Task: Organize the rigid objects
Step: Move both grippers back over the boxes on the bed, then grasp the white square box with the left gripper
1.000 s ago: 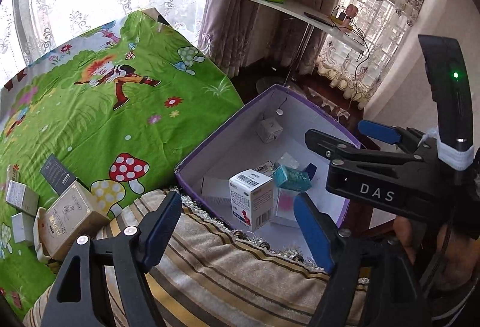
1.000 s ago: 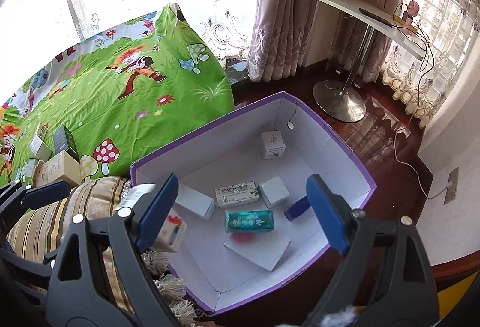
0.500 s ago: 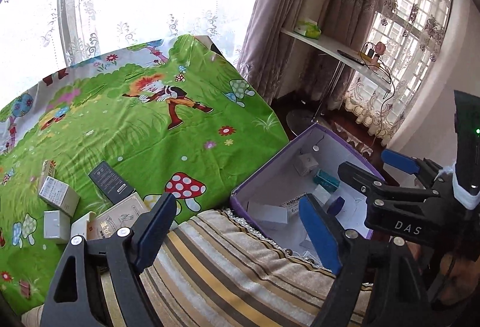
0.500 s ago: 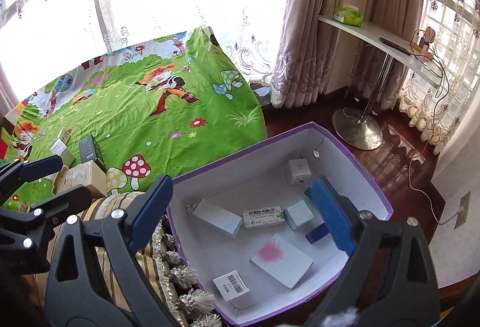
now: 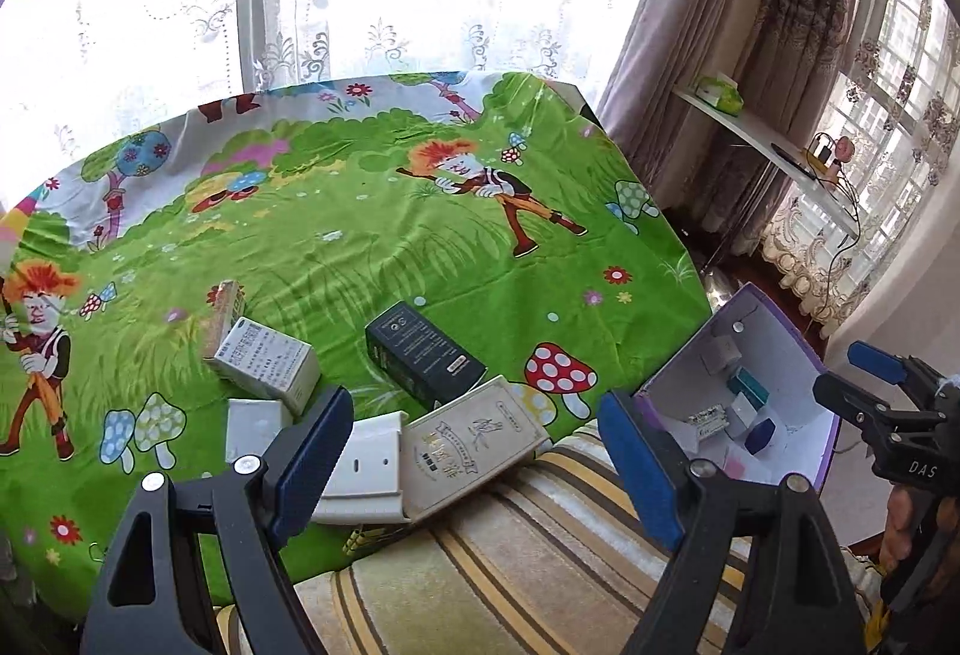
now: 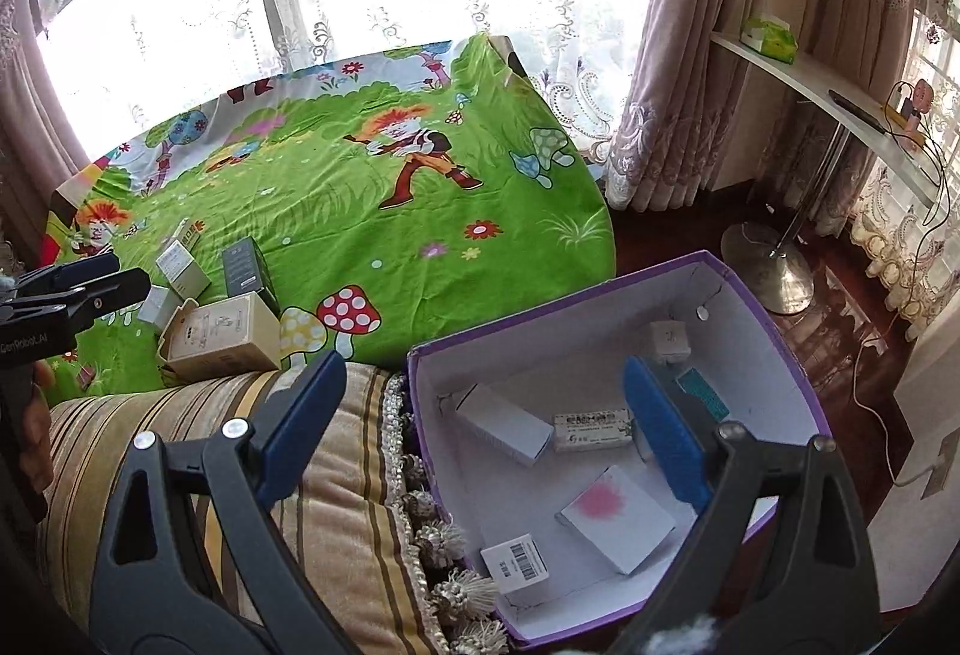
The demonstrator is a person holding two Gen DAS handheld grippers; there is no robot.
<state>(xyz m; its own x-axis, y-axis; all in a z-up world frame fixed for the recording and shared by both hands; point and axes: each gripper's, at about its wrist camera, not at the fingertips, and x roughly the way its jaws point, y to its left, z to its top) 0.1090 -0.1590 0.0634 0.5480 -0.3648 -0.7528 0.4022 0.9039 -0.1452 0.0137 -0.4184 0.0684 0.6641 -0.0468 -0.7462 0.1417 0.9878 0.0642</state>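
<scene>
My left gripper [image 5: 480, 451] is open and empty, above the striped cushion, facing several small boxes on the green cartoon cloth: a beige box [image 5: 474, 445], a black box [image 5: 423, 358], a white printed box [image 5: 267, 364] and a flat white box [image 5: 363, 469]. My right gripper [image 6: 480, 427] is open and empty over the near-left rim of the purple-edged storage box [image 6: 774, 331]. Inside lie several small boxes, among them a barcode box [image 6: 516, 562], a pink-spotted flat box [image 6: 618, 517] and a white box [image 6: 504, 421]. The storage box also shows in the left wrist view [image 5: 666, 385].
A striped cushion [image 6: 198, 451] with tassels lies between the cloth and the storage box. The green cloth [image 5: 360, 235] covers the table. A white shelf [image 6: 816, 90] on a metal stand, curtains and a wooden floor are to the right.
The barcode box left my left gripper and now lies in the storage box. My left gripper swung left, away from the storage box, to the boxes on the cloth. My right gripper drew back and up.
</scene>
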